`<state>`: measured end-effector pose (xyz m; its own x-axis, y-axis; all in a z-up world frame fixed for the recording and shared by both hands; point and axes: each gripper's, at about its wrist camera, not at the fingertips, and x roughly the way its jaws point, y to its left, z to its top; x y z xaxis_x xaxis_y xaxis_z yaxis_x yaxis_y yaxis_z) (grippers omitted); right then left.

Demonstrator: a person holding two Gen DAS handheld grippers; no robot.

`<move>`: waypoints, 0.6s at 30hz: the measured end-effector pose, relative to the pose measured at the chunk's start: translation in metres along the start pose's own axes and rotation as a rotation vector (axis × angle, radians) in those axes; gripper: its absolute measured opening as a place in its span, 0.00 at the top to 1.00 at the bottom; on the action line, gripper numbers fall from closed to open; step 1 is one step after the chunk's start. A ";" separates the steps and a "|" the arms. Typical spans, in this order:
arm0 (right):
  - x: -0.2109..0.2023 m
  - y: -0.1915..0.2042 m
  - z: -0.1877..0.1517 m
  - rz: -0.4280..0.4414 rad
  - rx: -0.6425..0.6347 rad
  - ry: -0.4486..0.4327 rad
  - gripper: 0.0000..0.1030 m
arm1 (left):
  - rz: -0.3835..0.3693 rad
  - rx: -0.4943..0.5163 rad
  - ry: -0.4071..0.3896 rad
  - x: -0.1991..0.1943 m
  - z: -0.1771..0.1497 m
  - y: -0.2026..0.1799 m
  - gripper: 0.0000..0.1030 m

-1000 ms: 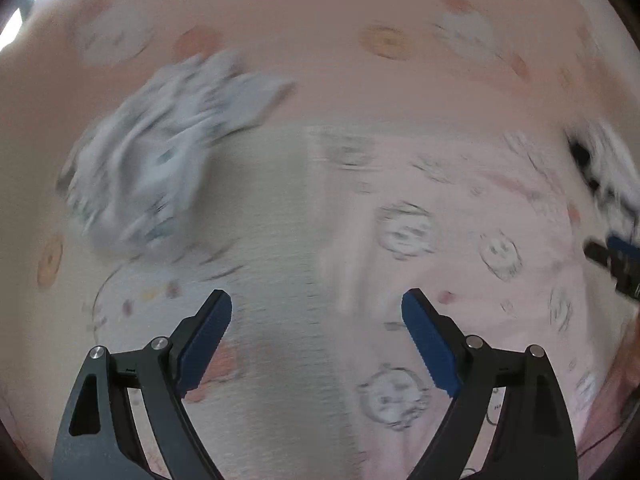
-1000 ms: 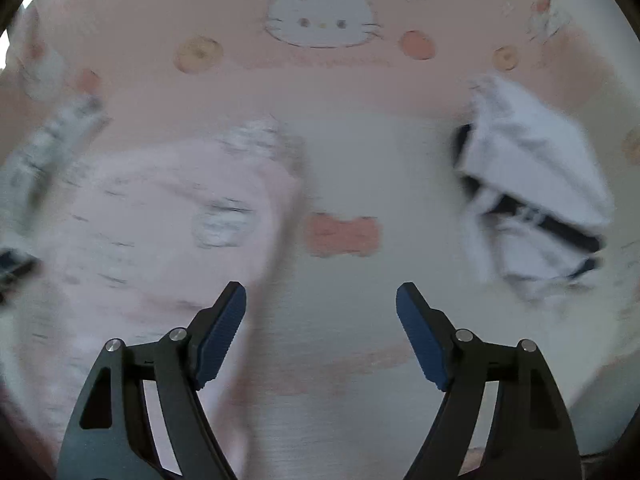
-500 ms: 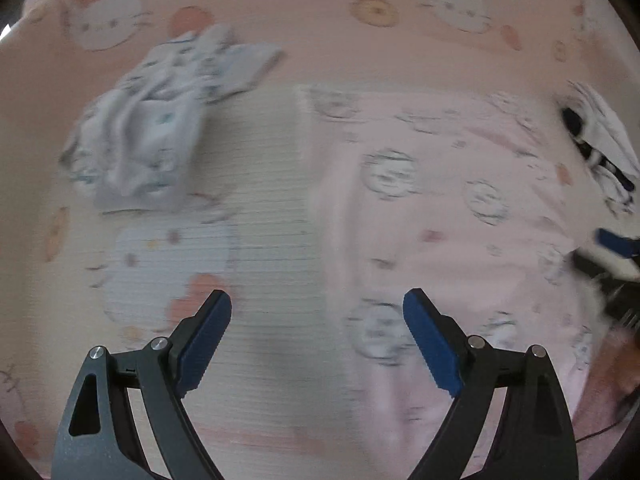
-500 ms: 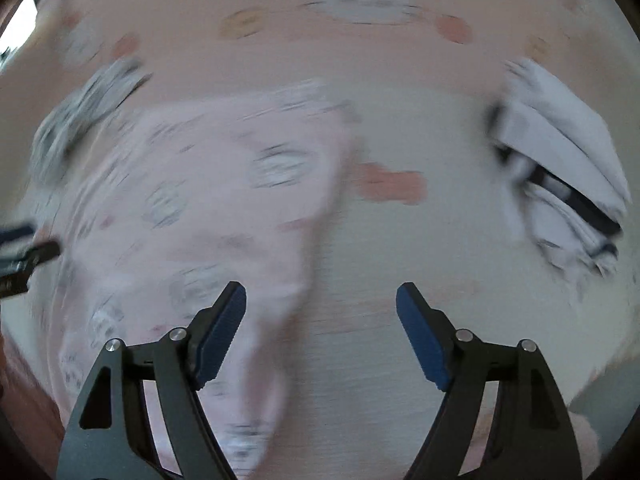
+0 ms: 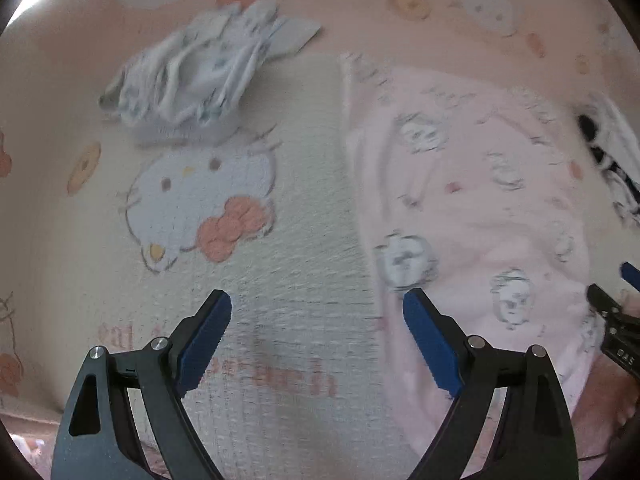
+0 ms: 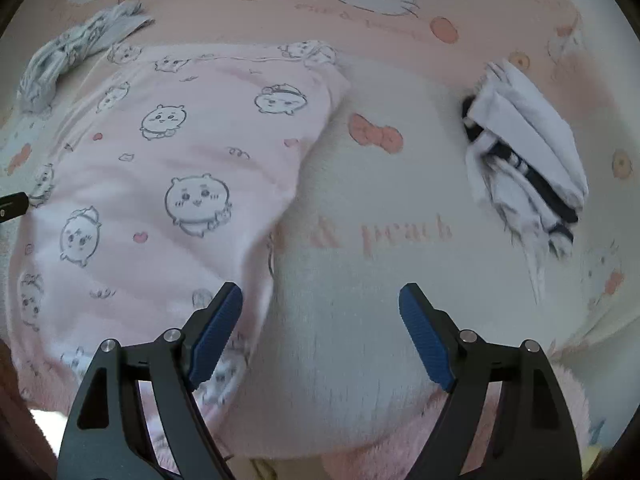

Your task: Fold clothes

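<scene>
A pale pink garment [image 6: 168,184] printed with cartoon faces lies spread flat on the bed; it also shows in the left wrist view [image 5: 472,208]. My left gripper [image 5: 316,320] is open and empty above the garment's left edge, its right finger over the cloth. My right gripper [image 6: 320,308] is open and empty above the garment's right edge, its left finger over the cloth. The right gripper's tips show at the far right of the left wrist view [image 5: 616,312].
A crumpled light blue-white garment [image 5: 200,80] lies at the back left, also in the right wrist view [image 6: 72,52]. A folded white garment with black stripes [image 6: 528,160] lies at the right. A Hello Kitty blanket [image 5: 200,208] covers the bed.
Both grippers have pulled back toward the near edge of the bed and stayed open. The pink garment now lies spread flat between them.
</scene>
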<state>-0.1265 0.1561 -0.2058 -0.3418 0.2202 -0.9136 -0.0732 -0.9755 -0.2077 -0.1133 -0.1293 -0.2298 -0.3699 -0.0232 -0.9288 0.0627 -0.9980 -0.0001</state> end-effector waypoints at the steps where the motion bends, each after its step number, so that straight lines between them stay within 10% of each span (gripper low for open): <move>1: -0.001 -0.002 0.003 0.006 -0.003 0.000 0.20 | -0.010 0.018 -0.017 -0.004 0.000 -0.006 0.12; 11: 0.003 0.024 0.023 0.073 -0.023 -0.013 0.20 | -0.148 0.132 -0.033 0.025 0.020 -0.099 0.12; 18: 0.024 0.035 0.023 0.084 -0.072 0.032 0.19 | -0.071 0.238 0.044 0.043 0.010 -0.114 0.12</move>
<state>-0.1586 0.1268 -0.2268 -0.3138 0.1389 -0.9393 0.0218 -0.9879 -0.1533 -0.1460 -0.0168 -0.2660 -0.3250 0.0447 -0.9447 -0.1840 -0.9828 0.0168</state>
